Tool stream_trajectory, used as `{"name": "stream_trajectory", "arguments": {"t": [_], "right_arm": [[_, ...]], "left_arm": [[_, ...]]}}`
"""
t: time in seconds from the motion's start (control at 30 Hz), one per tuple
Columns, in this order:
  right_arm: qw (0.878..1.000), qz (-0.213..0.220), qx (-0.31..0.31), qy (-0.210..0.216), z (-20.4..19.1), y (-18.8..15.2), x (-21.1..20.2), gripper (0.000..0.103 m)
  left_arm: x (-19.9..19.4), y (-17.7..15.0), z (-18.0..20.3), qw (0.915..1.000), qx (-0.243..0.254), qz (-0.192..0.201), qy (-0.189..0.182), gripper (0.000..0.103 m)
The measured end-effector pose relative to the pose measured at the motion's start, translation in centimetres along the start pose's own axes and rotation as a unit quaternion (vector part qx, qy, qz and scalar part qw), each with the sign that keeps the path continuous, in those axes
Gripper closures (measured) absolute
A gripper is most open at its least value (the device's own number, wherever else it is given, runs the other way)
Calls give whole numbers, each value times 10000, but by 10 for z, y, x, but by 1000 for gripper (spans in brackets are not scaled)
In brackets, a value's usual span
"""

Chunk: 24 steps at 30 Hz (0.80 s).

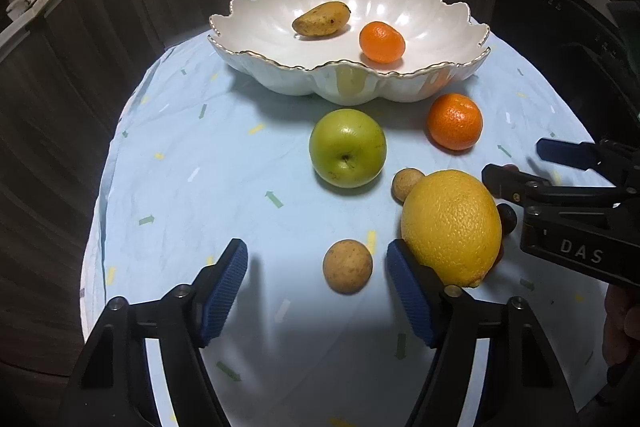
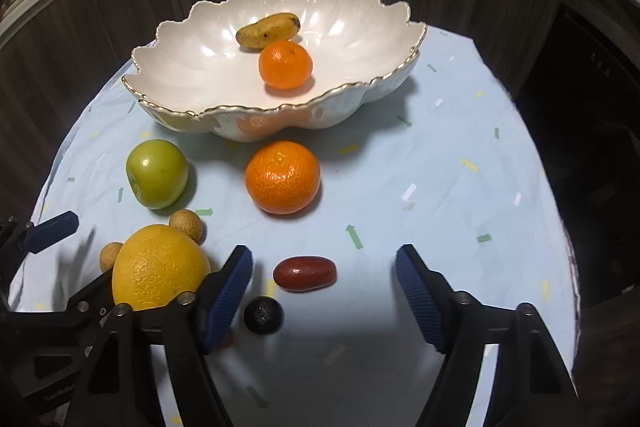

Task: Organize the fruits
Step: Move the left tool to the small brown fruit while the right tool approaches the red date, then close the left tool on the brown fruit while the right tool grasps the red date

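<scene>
Left gripper [image 1: 316, 273] jaws apart, nothing gripped; small tan fruit [image 1: 347, 266] lies between pads, touching neither. Right gripper [image 2: 324, 277] likewise spread, empty; red oblong fruit [image 2: 305, 273] and dark round fruit [image 2: 263, 315] on cloth [image 2: 420, 163] between fingers. Lemon [image 1: 452, 227] beside left gripper's right finger. Farther: green apple [image 1: 347, 147], tangerine [image 2: 282, 177]. Farthest: scalloped bowl [image 2: 180, 67] holding mango [image 2: 267, 30] and second tangerine [image 2: 285, 64].
</scene>
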State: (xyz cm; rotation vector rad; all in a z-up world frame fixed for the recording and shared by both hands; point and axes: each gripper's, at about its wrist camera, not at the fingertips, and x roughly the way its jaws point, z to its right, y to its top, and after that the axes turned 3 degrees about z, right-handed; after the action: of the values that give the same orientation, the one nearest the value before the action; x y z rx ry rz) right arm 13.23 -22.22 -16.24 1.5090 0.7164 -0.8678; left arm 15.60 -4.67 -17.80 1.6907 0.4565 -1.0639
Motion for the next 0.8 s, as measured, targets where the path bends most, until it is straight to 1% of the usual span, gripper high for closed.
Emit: {"name": "stream_trajectory", "arguments": {"t": [0.17,0.2,0.3,0.37,0.43,0.47,0.5,0.63,0.7,0.8], "right_arm": [[9996,-234,107,88,1,-2,9,43],[9995,-279,114,96,1,-3,12,47],[9996,-266,71,58,1,-4,12,49],[9997,-252,58,36,0,-4,12,53],[9997,-246,33,53,0,-4,11,60],[9997,-245,23,61,0,-4,11,62],[9997,-243,17,71,0,-3,10,67],[9996,-245,18,110,0,-3,9,69],[9996,-250,40,129,1,-3,9,69],[9996,-244,35,128,2,-3,8,70]], "left_arm": [[4,0,0,10000,-18,-35,-69,39],[6,-1,0,9999,-27,-74,-93,41],[10,-5,1,9998,-44,-140,-163,47],[11,-5,1,9997,-55,-138,-197,48],[11,-5,2,9997,-42,-124,-228,51],[11,-5,3,9996,-33,-119,-253,53],[10,-4,3,9995,-24,-116,-276,56],[8,-3,6,9994,61,-106,-332,66],[7,-3,8,9993,103,-105,-336,76],[6,-3,8,9994,117,-90,-301,77]]}}
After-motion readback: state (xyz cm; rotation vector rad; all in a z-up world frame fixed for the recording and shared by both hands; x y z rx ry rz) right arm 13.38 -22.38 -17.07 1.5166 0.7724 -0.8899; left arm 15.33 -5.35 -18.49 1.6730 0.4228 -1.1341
